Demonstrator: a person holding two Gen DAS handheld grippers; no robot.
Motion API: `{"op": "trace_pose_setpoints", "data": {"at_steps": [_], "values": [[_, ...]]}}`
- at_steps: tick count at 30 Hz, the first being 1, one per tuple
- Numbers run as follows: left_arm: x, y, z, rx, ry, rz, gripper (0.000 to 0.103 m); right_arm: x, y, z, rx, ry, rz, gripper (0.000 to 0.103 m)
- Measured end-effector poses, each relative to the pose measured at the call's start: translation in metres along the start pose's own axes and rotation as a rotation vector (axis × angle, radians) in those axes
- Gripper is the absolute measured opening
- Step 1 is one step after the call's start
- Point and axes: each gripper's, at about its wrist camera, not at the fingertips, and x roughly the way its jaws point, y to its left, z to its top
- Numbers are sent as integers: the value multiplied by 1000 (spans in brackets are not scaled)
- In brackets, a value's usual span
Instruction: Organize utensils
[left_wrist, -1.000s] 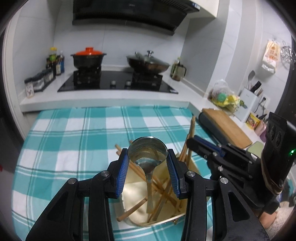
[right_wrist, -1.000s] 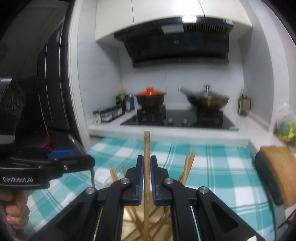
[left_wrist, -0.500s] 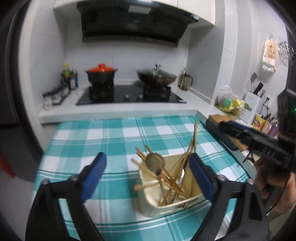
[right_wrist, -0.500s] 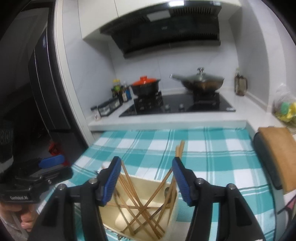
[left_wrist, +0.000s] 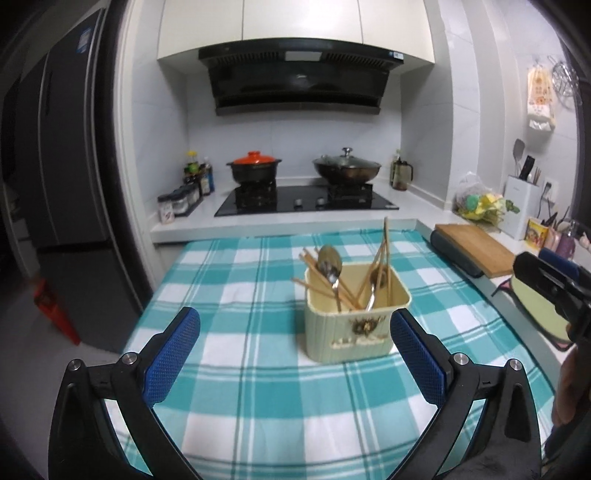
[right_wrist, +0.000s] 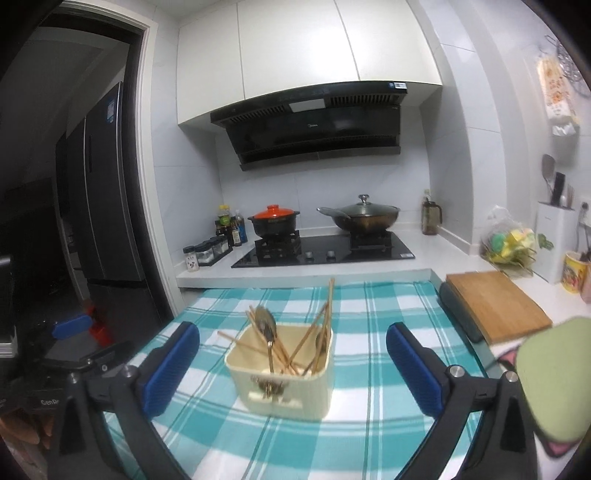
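Note:
A cream utensil box (left_wrist: 356, 325) stands on the teal checked tablecloth (left_wrist: 236, 295). It holds several wooden chopsticks (left_wrist: 384, 243) and two metal spoons (left_wrist: 330, 263). It also shows in the right wrist view (right_wrist: 280, 373), with chopsticks (right_wrist: 330, 299) and a spoon (right_wrist: 266, 323) in it. My left gripper (left_wrist: 295, 354) is wide open and empty, well back from the box. My right gripper (right_wrist: 291, 363) is wide open and empty, also drawn back, and shows at the right edge of the left wrist view (left_wrist: 550, 284).
Behind the table is a counter with a black hob (left_wrist: 303, 201), an orange-lidded pot (left_wrist: 254, 170) and a lidded wok (left_wrist: 346, 168). A wooden cutting board (left_wrist: 472, 247) lies to the right. Spice jars (left_wrist: 181, 201) stand at left. A dark fridge (right_wrist: 99, 206) is far left.
Both grippers let go of their utensils, the left a spoon and the right a chopstick, opened wide, and pulled back and up from the box. The utensils now rest in the box.

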Motion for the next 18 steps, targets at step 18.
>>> {"op": "trace_pose_setpoints", "data": {"at_steps": [18], "values": [[-43, 7, -37, -40, 117, -3, 103, -64, 40, -42, -55, 193, -109, 103]]}}
